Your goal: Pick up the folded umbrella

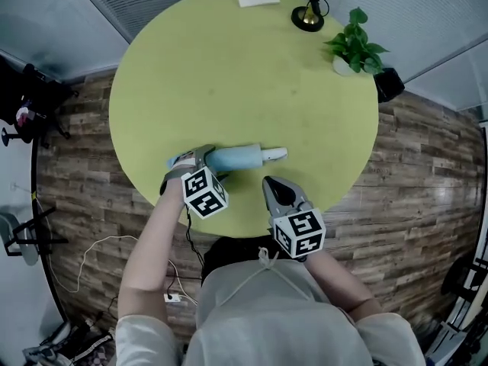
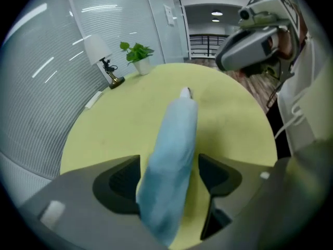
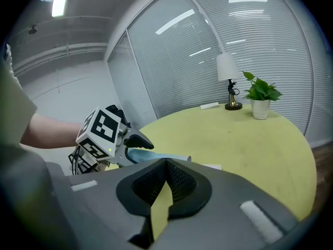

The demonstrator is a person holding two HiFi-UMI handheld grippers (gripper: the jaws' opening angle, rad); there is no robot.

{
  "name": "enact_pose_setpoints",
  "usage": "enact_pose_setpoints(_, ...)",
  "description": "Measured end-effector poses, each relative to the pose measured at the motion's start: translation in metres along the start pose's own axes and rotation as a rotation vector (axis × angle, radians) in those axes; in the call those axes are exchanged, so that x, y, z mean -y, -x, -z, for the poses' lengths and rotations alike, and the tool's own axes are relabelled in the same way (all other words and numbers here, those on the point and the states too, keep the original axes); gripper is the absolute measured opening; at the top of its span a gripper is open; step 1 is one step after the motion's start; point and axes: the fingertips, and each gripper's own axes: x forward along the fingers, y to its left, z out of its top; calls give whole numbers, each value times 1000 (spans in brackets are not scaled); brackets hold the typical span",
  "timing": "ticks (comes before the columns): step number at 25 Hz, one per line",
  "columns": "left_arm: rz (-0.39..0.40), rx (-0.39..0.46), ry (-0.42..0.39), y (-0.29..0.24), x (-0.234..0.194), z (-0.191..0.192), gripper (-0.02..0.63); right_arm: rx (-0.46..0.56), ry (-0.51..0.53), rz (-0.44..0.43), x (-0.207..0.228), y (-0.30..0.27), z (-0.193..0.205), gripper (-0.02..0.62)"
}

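Two spread jaws of my left gripper (image 2: 169,177) straddle the folded umbrella (image 2: 176,132), lower centre; right gripper (image 3: 166,184) clenched, empty; I'd squeeze next

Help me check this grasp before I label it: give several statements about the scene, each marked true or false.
1. The folded umbrella lies on the table. True.
2. The left tool is clamped shut beside it. False: its jaws stand apart, with the umbrella between them.
3. The right tool holds the umbrella's handle. False: it is shut on nothing and sits apart from the umbrella.
4. A lamp and a potted plant stand near the table's far edge. True.
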Motion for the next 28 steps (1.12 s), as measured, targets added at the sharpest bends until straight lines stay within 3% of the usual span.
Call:
enact_pose_setpoints(5, 72, -85, -61, -20, -2, 12, 331, -19, -12, 9, 2, -1, 6, -2)
enact_pose_setpoints(9, 131, -89, -67, -25, -3, 13, 330, -34, -24, 10, -1, 1, 13, -2)
enact_pose_setpoints(13, 162, -102, -132, -31, -2, 17, 327, -41, -52, 25, -3, 7, 21, -2)
enact_pose_setpoints(20, 323, -189, -84, -40, 0, 21, 319, -50, -72, 53, 1, 19, 35, -2)
enact_pose_setpoints(28, 309, -155, -61, -37, 1, 19, 311, -44, -62, 49, -3, 24, 41, -2)
